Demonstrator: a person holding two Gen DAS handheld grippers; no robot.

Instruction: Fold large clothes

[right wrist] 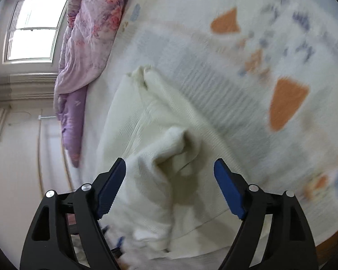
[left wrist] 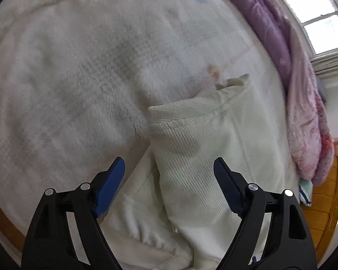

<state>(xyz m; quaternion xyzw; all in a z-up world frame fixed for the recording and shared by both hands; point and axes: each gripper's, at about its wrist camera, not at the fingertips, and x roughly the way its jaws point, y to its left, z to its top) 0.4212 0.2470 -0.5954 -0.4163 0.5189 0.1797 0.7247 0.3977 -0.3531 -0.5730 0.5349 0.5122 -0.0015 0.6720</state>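
Observation:
A cream knitted garment (left wrist: pixel 191 148) lies on the bed, partly folded, with a folded sleeve or edge on top. My left gripper (left wrist: pixel 169 168) is open just above it, its blue pads (left wrist: pixel 108 191) on either side of the folded part, holding nothing. In the right wrist view the same garment (right wrist: pixel 151 139) lies rumpled, with a raised fold in the middle. My right gripper (right wrist: pixel 170 171) is open above that fold, its pads (right wrist: pixel 229 193) apart and empty.
The garment lies on a white fleecy bedcover (left wrist: pixel 78 67) with orange and blue patches (right wrist: pixel 286 101). A purple and pink quilt (left wrist: pixel 288 67) is bunched along the bed's edge, also in the right wrist view (right wrist: pixel 87 36). Wooden floor (left wrist: pixel 322 202) and a window (right wrist: pixel 33 29) lie beyond.

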